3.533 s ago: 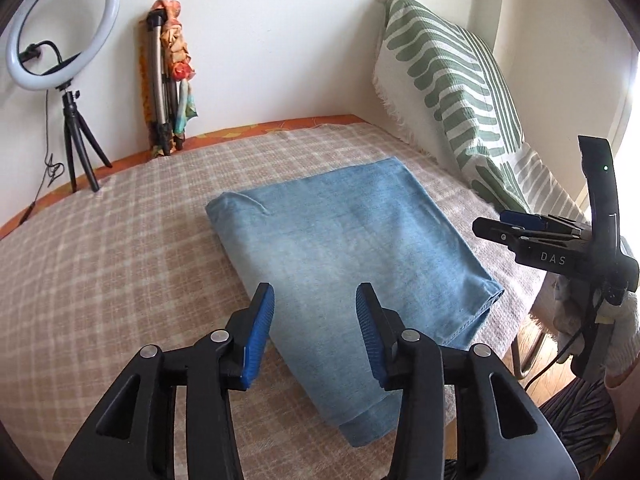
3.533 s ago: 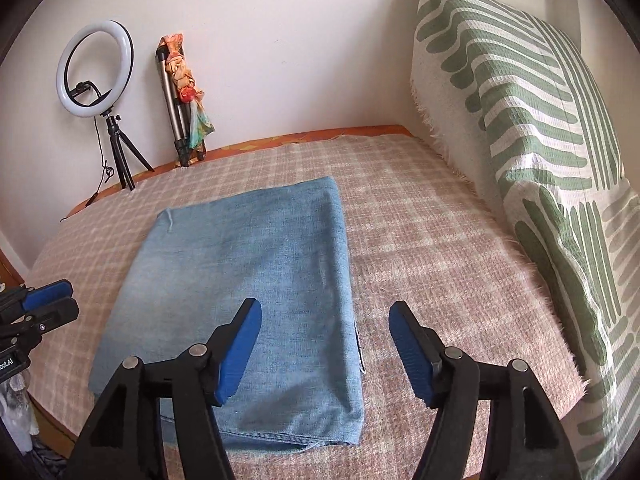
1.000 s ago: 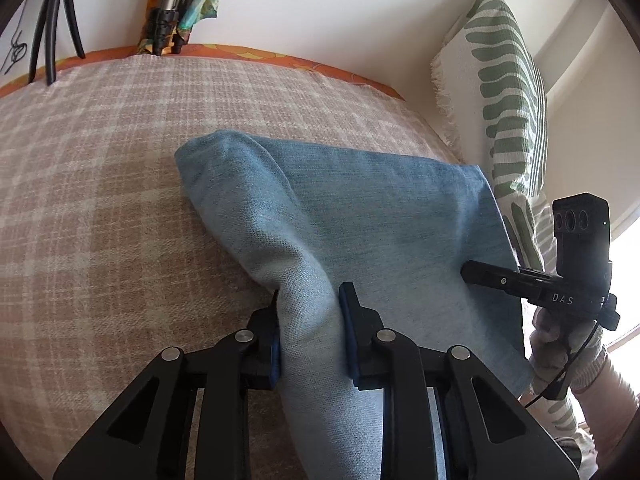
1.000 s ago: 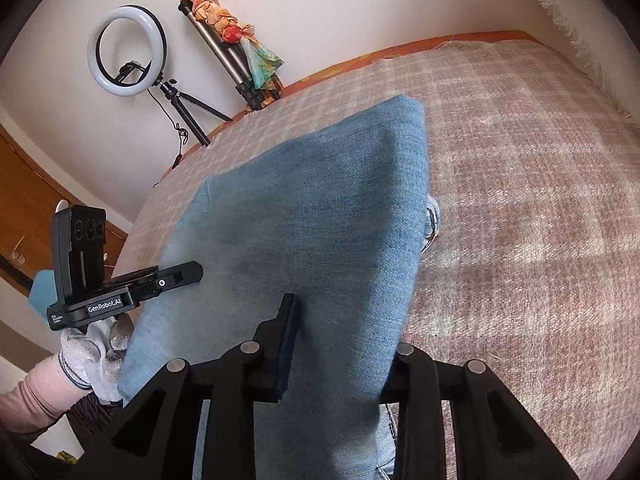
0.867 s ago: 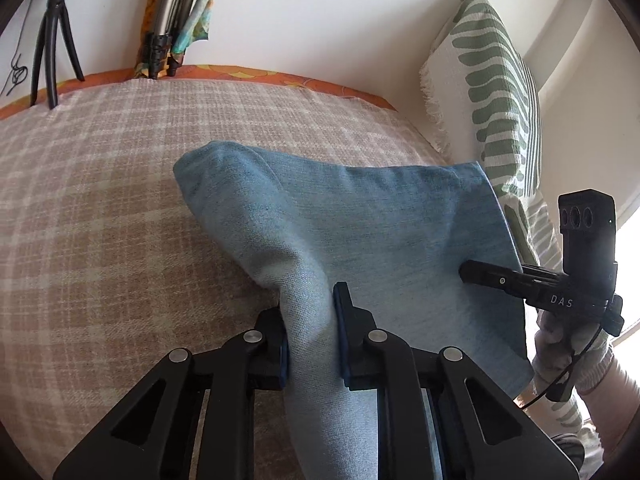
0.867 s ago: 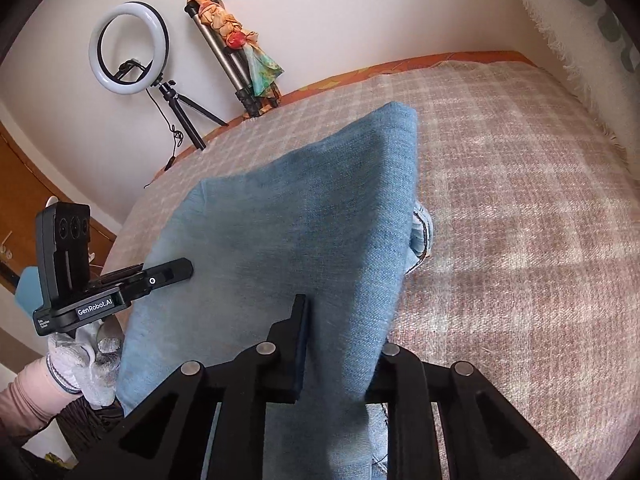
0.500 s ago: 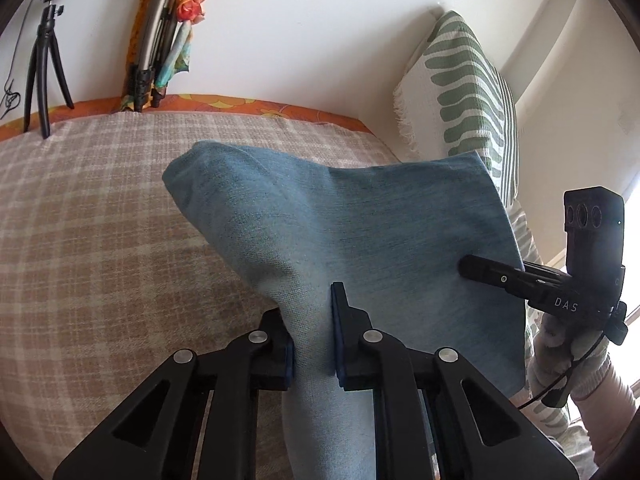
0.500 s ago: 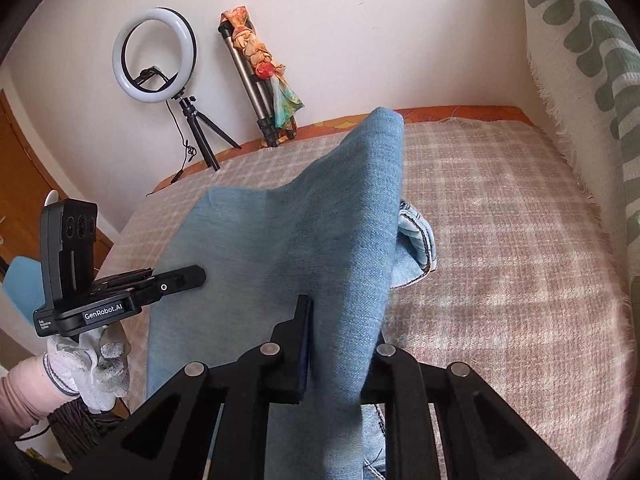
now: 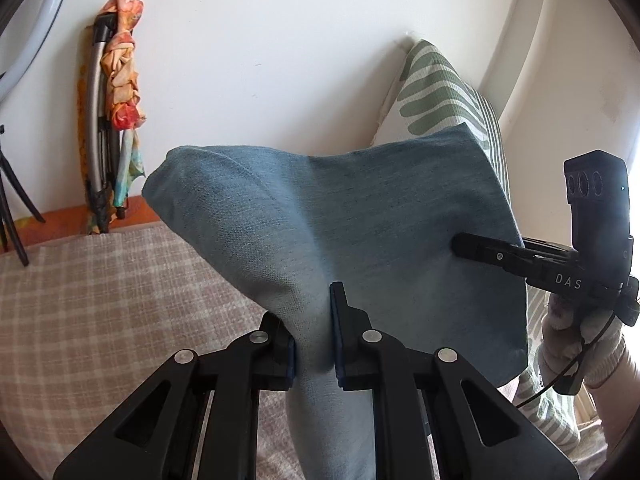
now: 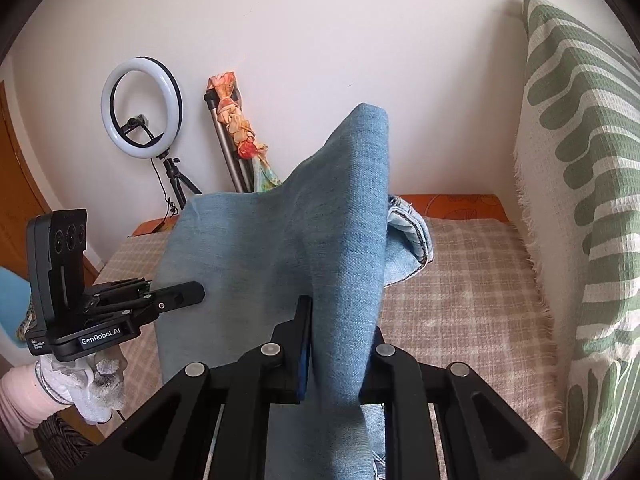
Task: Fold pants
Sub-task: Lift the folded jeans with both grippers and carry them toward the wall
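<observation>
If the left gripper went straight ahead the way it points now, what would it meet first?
The left gripper is already shut on the blue jeans, which rise right in front of it. So it would push into that denim first. Behind it is probably the checked bedcover, but depth is unclear.

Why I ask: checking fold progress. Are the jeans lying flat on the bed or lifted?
Lifted. The jeans hang pinched in the left gripper and right gripper, above the checked bedspread.

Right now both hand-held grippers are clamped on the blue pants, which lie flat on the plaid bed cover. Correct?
Not quite. The left hand-held gripper and right hand-held gripper are clamped on the pants, but the pants are lifted off the plaid bed cover, as the right wrist view shows.
</observation>
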The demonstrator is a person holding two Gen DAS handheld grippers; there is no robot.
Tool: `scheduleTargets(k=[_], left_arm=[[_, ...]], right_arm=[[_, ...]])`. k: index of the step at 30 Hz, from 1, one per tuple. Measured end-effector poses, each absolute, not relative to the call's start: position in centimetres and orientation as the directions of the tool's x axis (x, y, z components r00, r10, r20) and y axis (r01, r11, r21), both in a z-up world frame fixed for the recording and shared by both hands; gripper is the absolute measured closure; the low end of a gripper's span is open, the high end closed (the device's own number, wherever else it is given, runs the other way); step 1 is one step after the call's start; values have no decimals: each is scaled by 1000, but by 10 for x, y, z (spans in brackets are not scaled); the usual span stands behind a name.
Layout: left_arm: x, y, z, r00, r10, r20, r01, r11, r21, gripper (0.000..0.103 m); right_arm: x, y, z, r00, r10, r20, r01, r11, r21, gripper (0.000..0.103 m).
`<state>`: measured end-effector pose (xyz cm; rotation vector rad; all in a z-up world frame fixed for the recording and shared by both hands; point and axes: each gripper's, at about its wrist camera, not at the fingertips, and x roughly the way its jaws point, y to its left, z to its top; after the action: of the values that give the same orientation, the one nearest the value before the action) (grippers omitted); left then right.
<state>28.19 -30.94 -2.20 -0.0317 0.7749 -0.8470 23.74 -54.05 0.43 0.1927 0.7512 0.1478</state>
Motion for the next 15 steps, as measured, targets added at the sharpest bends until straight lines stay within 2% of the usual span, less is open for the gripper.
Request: scheduleTargets(k=[6, 15], left_arm=[[343, -336, -14, 448, -673, -589, 658, 694, -293, 91], [424, -374, -50, 454, -637, -623, 641, 719, -269, 91]], right_arm=[[305, -562, 14, 740, 178, -649, -60, 978, 199, 90], [399, -595, -29, 721, 168, -672, -30, 977, 211, 90]])
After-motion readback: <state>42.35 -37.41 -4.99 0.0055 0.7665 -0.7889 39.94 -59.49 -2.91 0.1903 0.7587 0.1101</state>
